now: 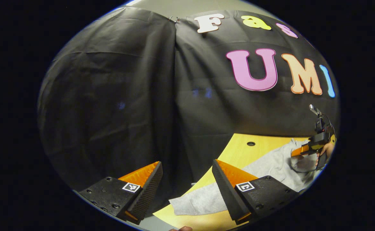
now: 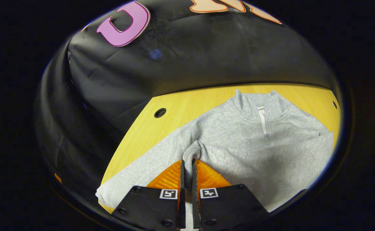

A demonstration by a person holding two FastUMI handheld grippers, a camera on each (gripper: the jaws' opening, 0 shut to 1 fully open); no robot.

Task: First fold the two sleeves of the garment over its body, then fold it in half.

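Black cloth wall (image 1: 117,96), yellow wooden table (image 2: 190,99) with round holes (image 2: 160,112)

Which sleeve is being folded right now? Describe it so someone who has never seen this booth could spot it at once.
On the yellow wooden table lies a grey zip-neck sweatshirt, collar toward the black wall. The folded sleeve crosses its chest below the zip, its cuff pinched in the right tool. The other sleeve lies flat, stretched out toward the table's edge.
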